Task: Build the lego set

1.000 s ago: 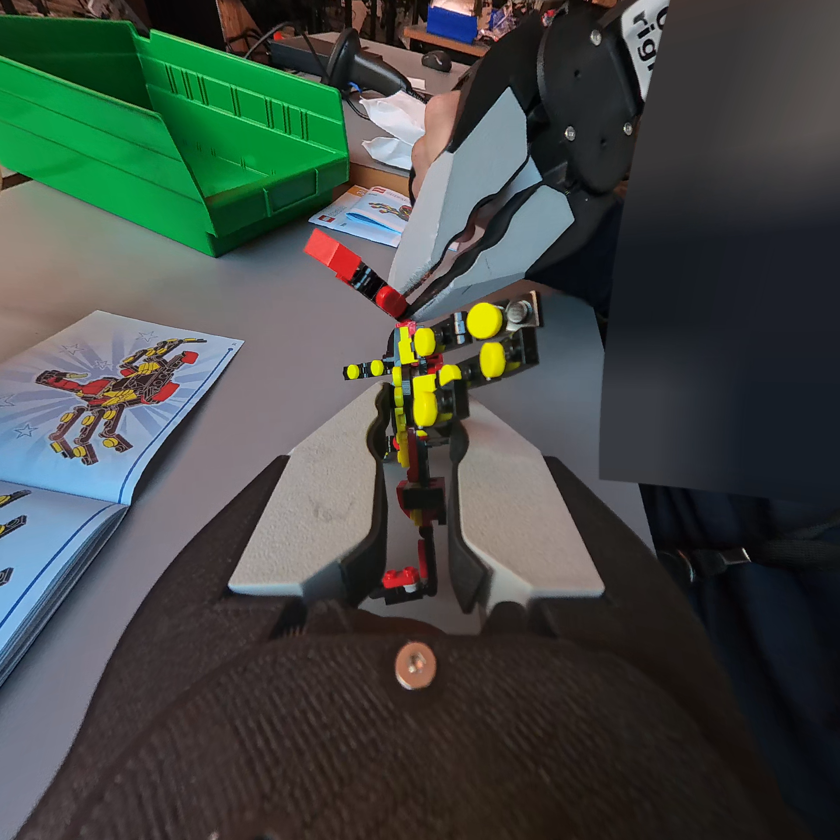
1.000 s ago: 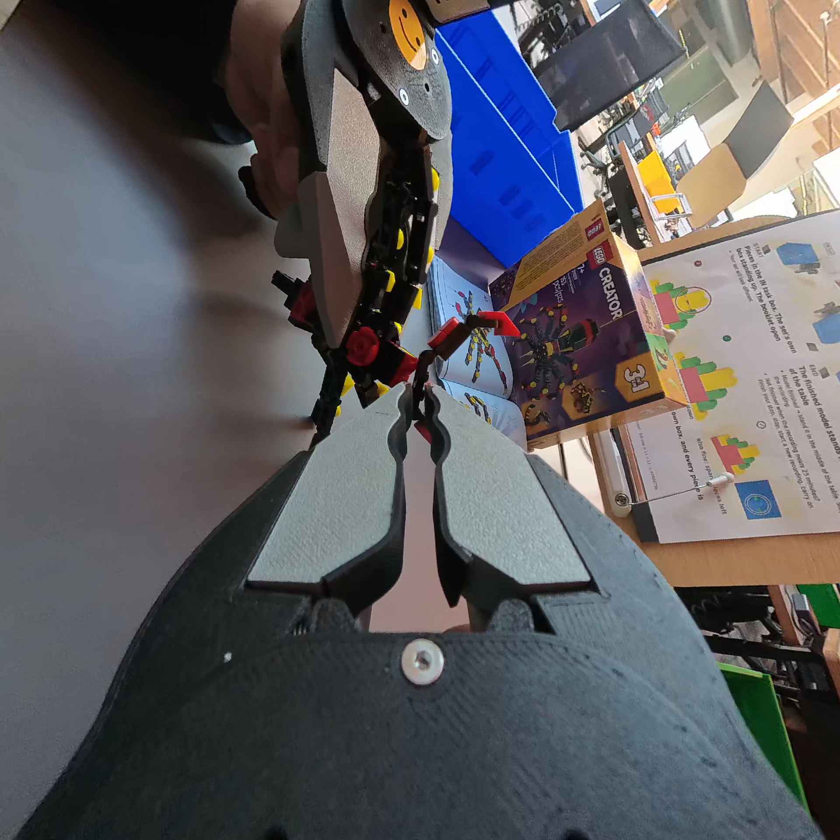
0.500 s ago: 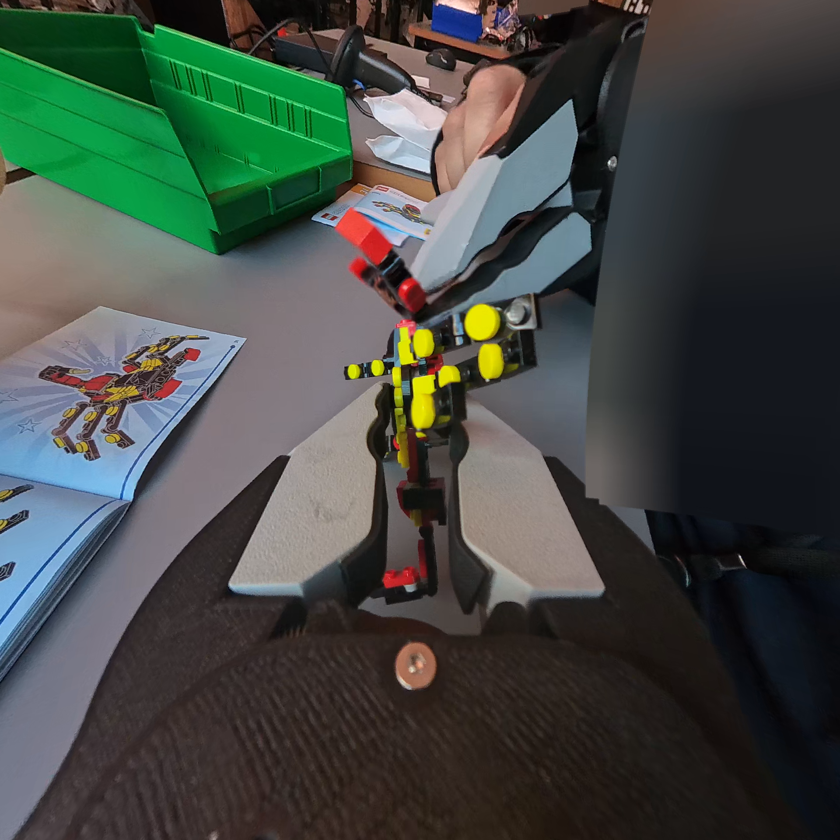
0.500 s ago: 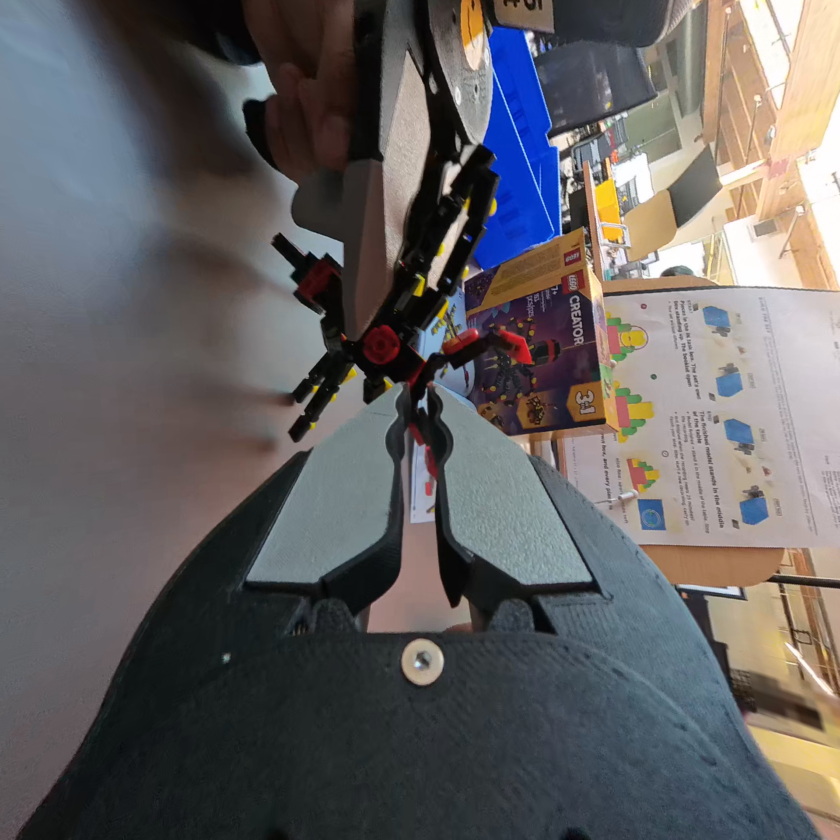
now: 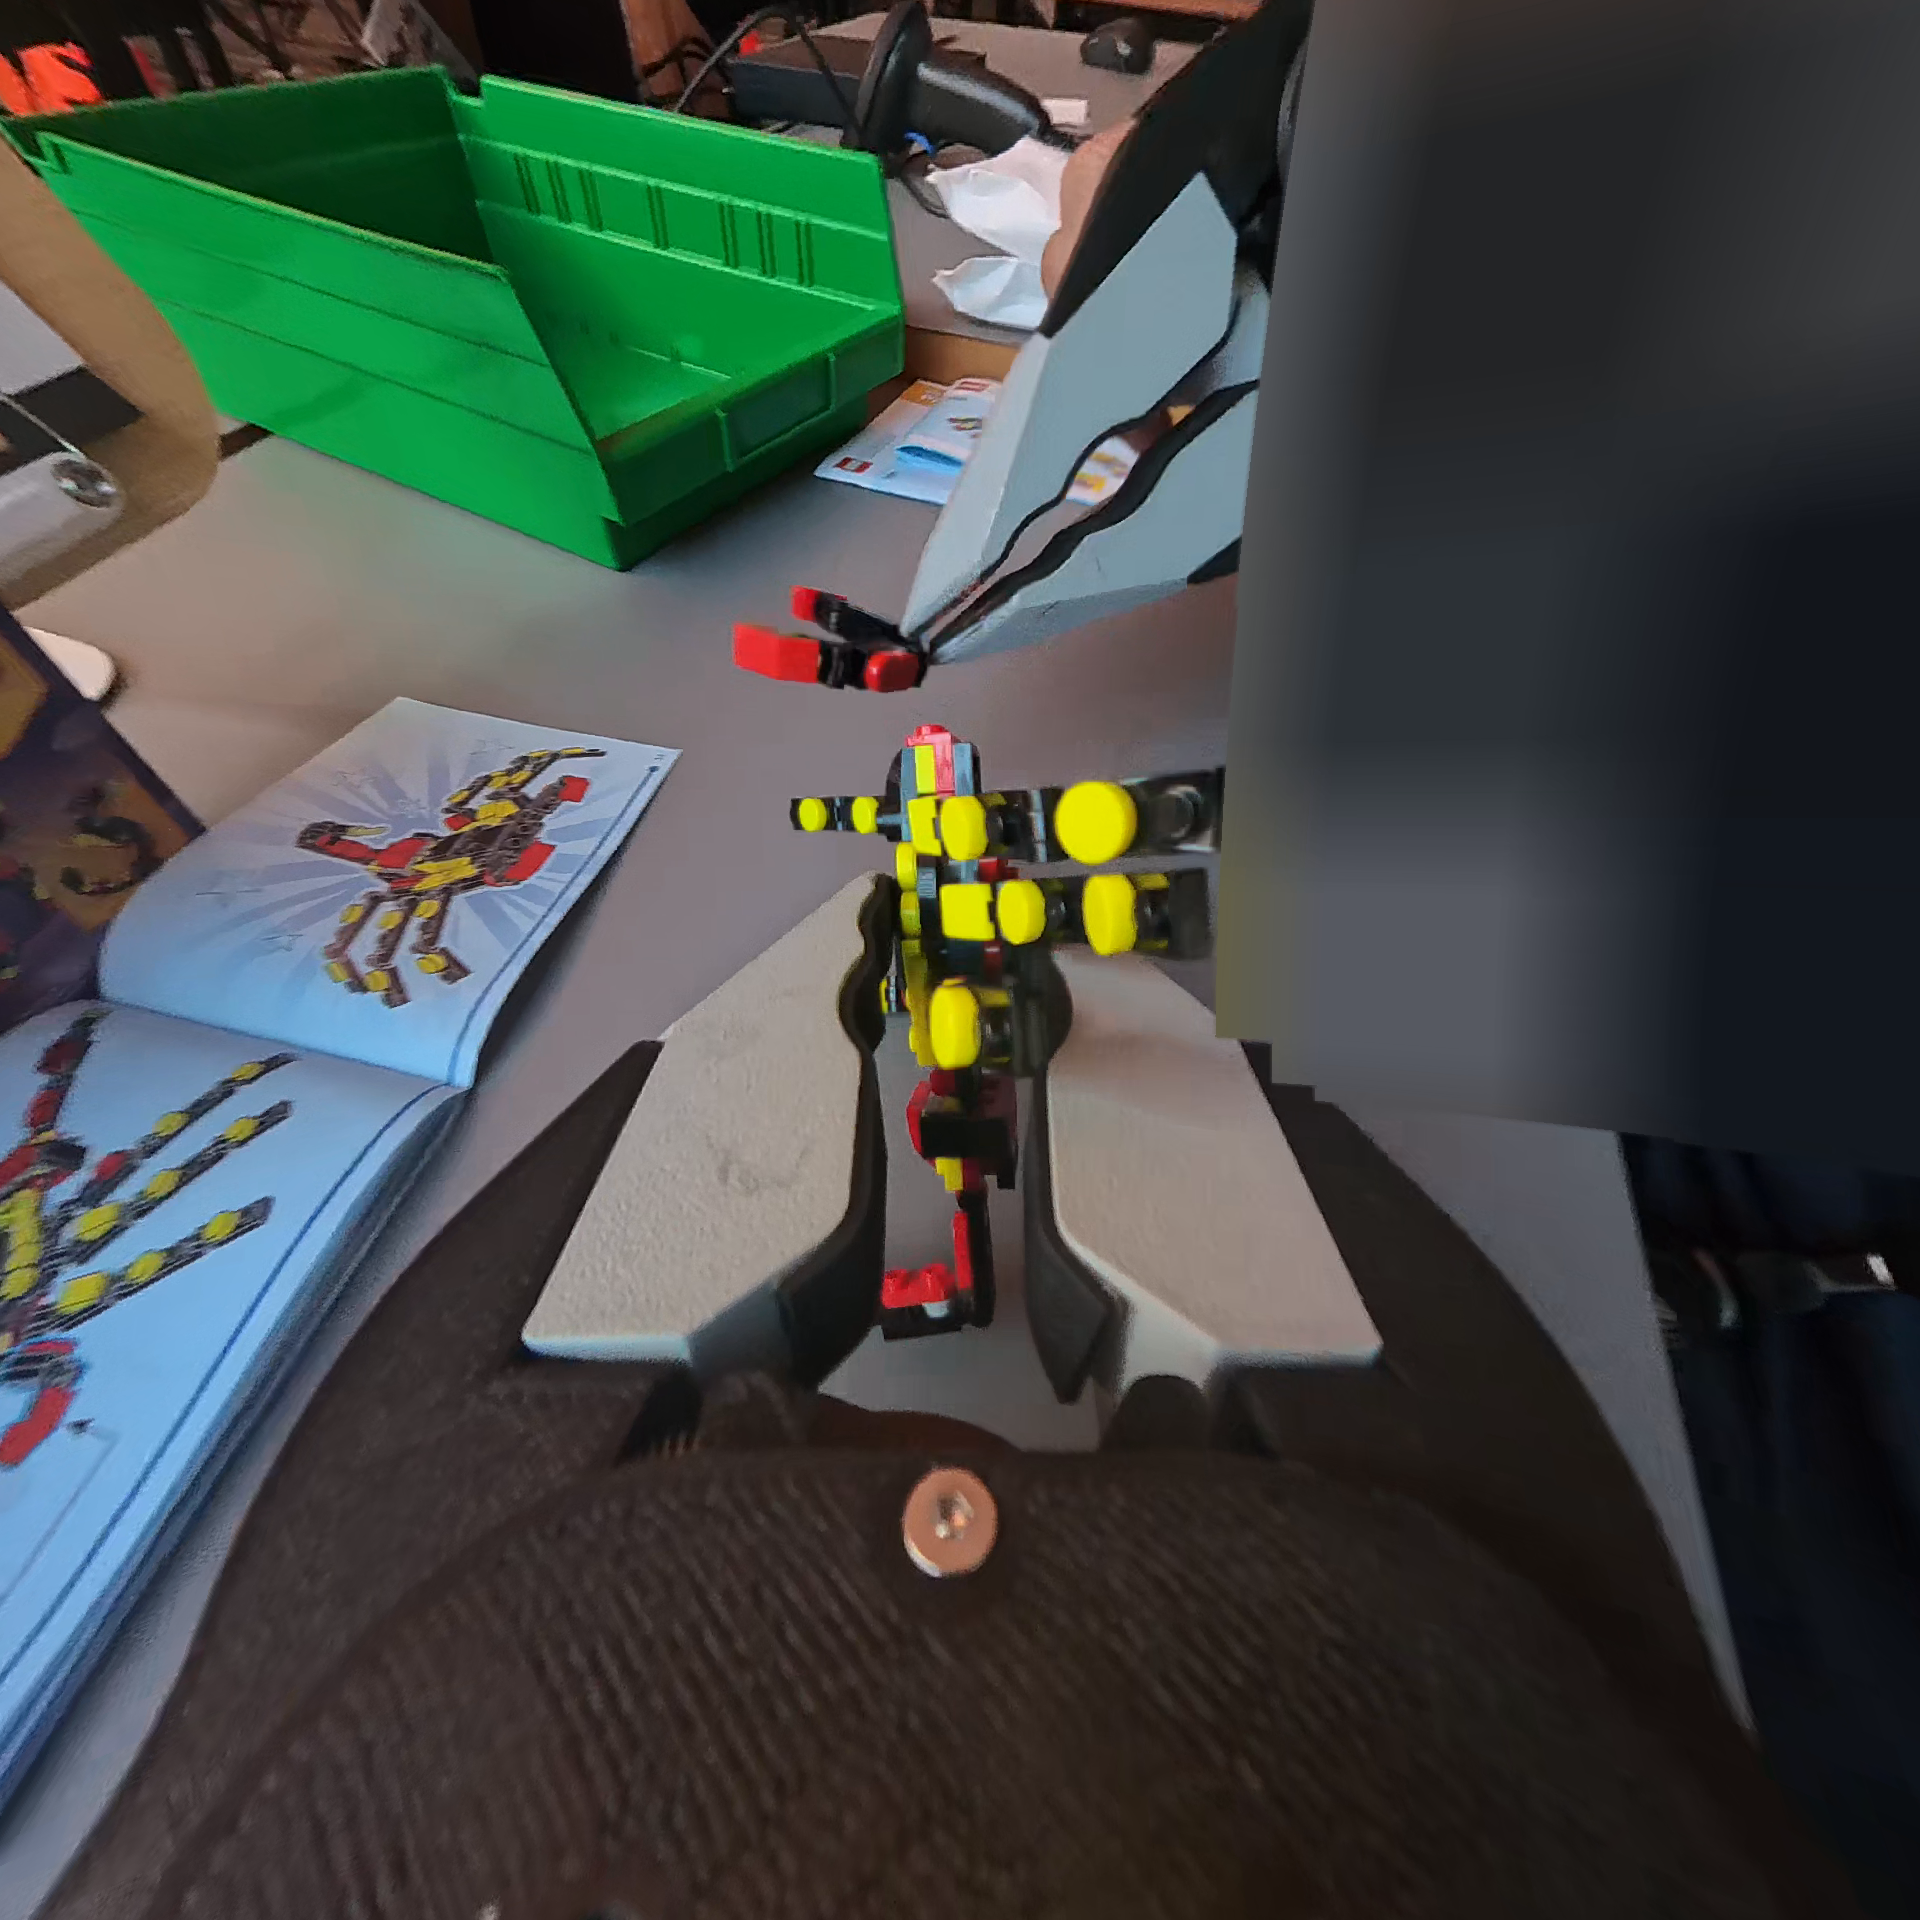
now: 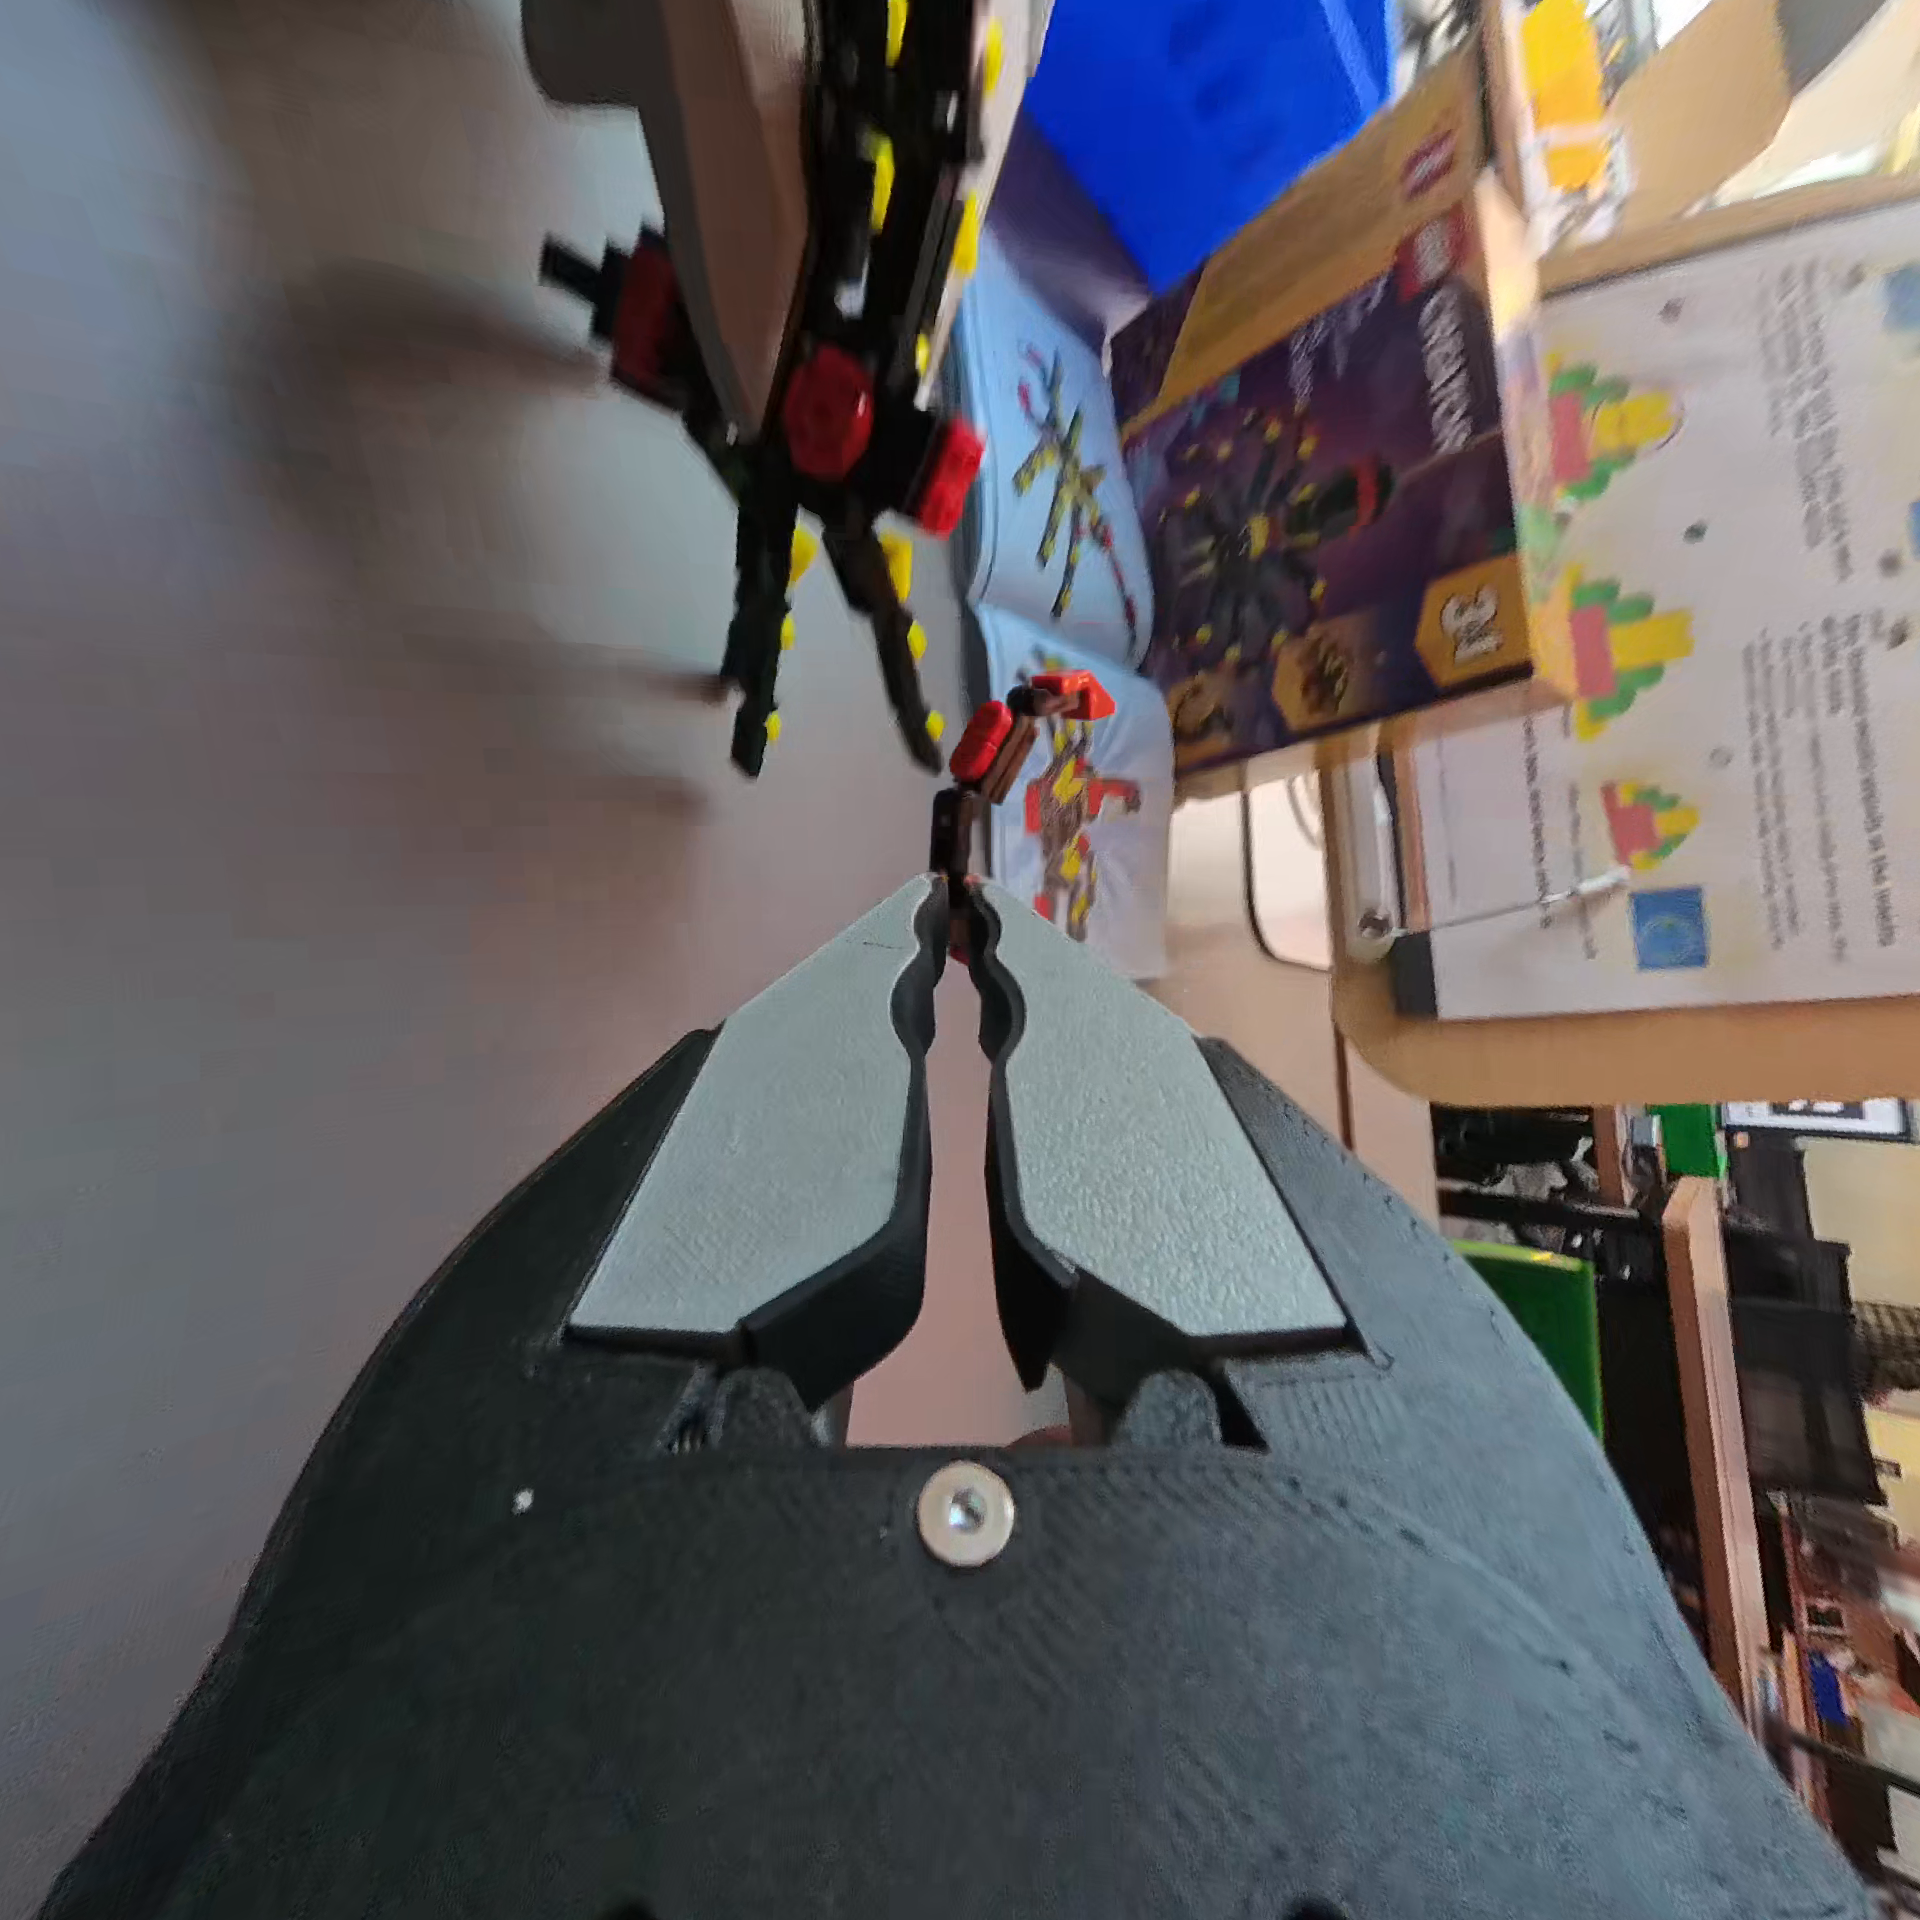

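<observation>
Just beyond spider body (image 5: pixel 966 935), clenched in left claw (image 5: pixel 951 997): red leg piece (image 5: pixel 831 649), pinched by right claw (image 6: pixel 961 925), apart.

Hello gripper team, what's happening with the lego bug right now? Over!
Left hand-held gripper shut on spider body. Right hand-held gripper shut on red claw piece, apart from body. Nothing between them.

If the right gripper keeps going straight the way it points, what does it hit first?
Probably the open instruction booklet lying beyond its held red-and-black claw piece; the spider body sits off to the side. Depth is unclear.
</observation>
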`<action>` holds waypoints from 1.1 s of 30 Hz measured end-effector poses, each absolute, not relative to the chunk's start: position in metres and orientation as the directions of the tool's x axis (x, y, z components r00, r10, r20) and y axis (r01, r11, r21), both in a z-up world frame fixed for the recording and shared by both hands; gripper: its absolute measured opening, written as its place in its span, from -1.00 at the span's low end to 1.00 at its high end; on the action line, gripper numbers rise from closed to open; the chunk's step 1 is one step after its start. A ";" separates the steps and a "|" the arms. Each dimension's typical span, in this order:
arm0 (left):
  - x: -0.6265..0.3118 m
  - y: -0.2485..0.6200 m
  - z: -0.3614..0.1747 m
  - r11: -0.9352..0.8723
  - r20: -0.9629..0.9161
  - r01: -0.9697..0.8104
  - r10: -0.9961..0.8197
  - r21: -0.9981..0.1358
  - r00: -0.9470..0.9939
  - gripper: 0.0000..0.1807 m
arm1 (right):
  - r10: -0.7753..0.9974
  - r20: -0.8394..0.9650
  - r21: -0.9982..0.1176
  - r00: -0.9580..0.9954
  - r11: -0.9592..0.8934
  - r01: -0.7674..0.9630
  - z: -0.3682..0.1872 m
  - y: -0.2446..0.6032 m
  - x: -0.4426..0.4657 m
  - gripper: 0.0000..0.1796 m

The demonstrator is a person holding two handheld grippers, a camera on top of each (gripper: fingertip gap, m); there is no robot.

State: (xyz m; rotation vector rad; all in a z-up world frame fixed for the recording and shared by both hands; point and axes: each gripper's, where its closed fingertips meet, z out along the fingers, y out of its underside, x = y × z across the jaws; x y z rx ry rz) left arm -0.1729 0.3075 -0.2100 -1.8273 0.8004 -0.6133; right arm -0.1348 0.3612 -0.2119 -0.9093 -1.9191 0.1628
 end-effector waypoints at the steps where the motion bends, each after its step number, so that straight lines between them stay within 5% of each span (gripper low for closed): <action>1: -0.175 0.308 -0.210 -0.259 0.017 -0.272 -0.752 -0.927 0.659 -0.77 | 0.667 0.693 -0.449 -0.273 0.696 0.560 -0.220 0.366 -0.130 -1.00; 6: -0.179 0.312 -0.216 -0.140 -0.224 -0.449 -0.714 -0.882 0.663 -0.77 | 0.761 0.556 -0.347 -0.334 0.578 0.739 -0.263 0.385 -0.112 -1.00; 11: -0.193 0.322 -0.236 0.008 -0.620 -0.758 -0.580 -0.653 0.528 -0.78 | 0.749 0.549 -0.357 -0.371 0.611 0.707 -0.270 0.367 -0.115 -0.97; 15: -0.188 0.318 -0.242 0.042 -0.649 -0.784 -0.589 -0.620 0.481 -0.81 | 0.775 0.520 -0.361 -0.359 0.580 0.730 -0.272 0.364 -0.105 -0.79; 21: -0.187 0.315 -0.250 0.090 -0.708 -0.830 -0.577 -0.551 0.408 -0.79 | 0.943 0.213 -0.518 -0.257 0.332 0.788 -0.267 0.362 -0.100 -0.73; 25: -0.185 0.315 -0.258 0.100 -0.750 -0.870 -0.560 -0.483 0.352 -0.82 | 0.913 0.285 -0.488 -0.291 0.400 0.776 -0.275 0.364 -0.114 -0.73; 28: -0.184 0.315 -0.262 0.095 -0.746 -0.873 -0.567 -0.479 0.348 -0.76 | 0.896 0.322 -0.473 -0.307 0.433 0.767 -0.282 0.366 -0.121 -0.97; 33: -0.186 0.314 -0.267 0.066 -0.721 -0.867 -0.589 -0.493 0.365 -0.69 | 0.909 0.289 -0.504 -0.301 0.412 0.759 -0.282 0.367 -0.124 -0.99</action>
